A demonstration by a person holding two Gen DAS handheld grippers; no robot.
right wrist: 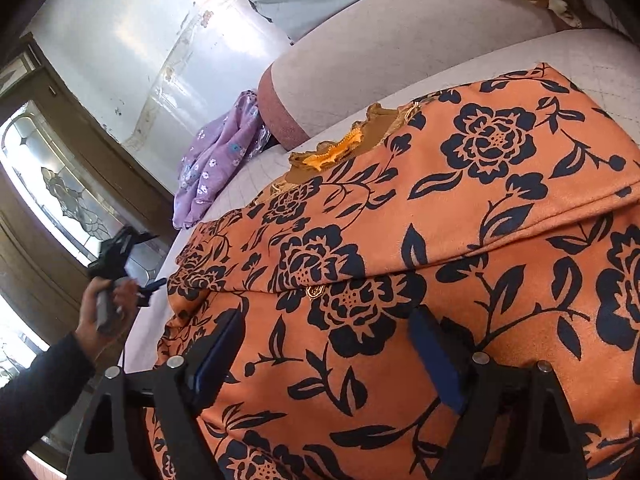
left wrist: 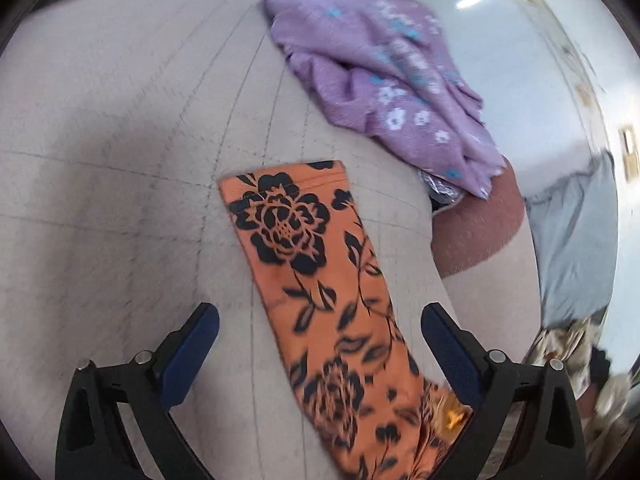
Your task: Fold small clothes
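Note:
An orange garment with black flowers lies on the pale quilted bed. In the left wrist view its sleeve (left wrist: 312, 264) stretches away from me, flat on the bed. My left gripper (left wrist: 320, 332) is open and empty, its blue pads either side of the sleeve's near part. In the right wrist view the garment's body (right wrist: 460, 220) fills the frame, a fold across it and a frilly orange neckline (right wrist: 340, 148) at the far side. My right gripper (right wrist: 328, 336) is open just above the cloth. The left gripper (right wrist: 124, 256) and the hand holding it show at the left.
A crumpled lilac flowered garment (left wrist: 384, 72) lies at the bed's far edge, also in the right wrist view (right wrist: 216, 160). A pink-brown bolster (left wrist: 476, 224) and a grey pillow (left wrist: 572, 240) lie beside it. A wooden door with patterned glass (right wrist: 52, 184) stands at the left.

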